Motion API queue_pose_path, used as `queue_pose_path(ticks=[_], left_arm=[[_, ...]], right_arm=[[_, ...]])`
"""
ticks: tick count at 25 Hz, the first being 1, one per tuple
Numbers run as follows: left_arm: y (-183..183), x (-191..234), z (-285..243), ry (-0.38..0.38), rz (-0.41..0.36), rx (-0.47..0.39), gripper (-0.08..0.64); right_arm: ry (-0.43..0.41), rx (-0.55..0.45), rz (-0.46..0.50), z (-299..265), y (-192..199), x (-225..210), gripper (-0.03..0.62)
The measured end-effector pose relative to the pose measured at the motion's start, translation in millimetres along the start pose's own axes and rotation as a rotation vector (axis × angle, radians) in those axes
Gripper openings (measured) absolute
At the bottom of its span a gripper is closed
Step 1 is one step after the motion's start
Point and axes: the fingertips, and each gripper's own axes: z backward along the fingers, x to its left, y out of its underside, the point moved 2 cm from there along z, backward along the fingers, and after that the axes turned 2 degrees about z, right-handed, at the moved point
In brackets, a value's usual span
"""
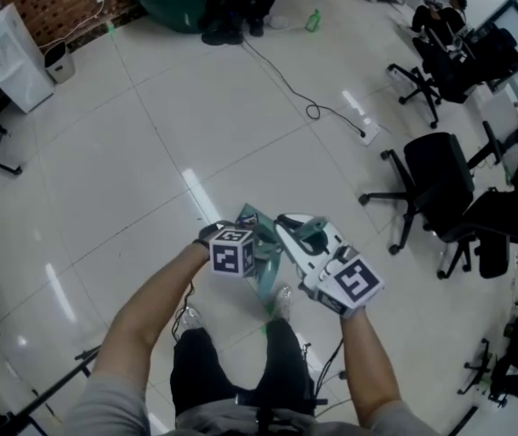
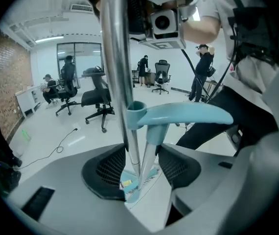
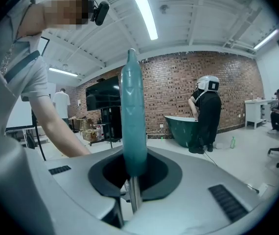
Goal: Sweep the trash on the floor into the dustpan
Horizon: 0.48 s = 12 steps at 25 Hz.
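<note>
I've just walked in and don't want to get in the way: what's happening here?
A person stands in an office holding a broom-and-dustpan set with two grippers. The right gripper is shut on the broom's teal grip. The left gripper has the broom pole and dustpan stem between its jaws, pads apparently against both. No sweeping yet.

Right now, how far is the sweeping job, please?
Done: nothing swept that I can see. In hand: the right gripper is shut on the broom grip; the left gripper appears closed round the broom pole and dustpan handle together, the pole sitting in the handle's ring. Left: free the broom, then sweep; I cannot make out the trash here.
</note>
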Motion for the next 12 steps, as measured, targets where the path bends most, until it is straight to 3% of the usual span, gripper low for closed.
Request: queue_pose_path(ticks=[12], left_arm=[[-0.1,-9.7,-0.7,0.024,0.147,-0.087,0.192]], right_arm=[[-0.027,0.007,0.016,-2.1,2.3,9.2,0.035]])
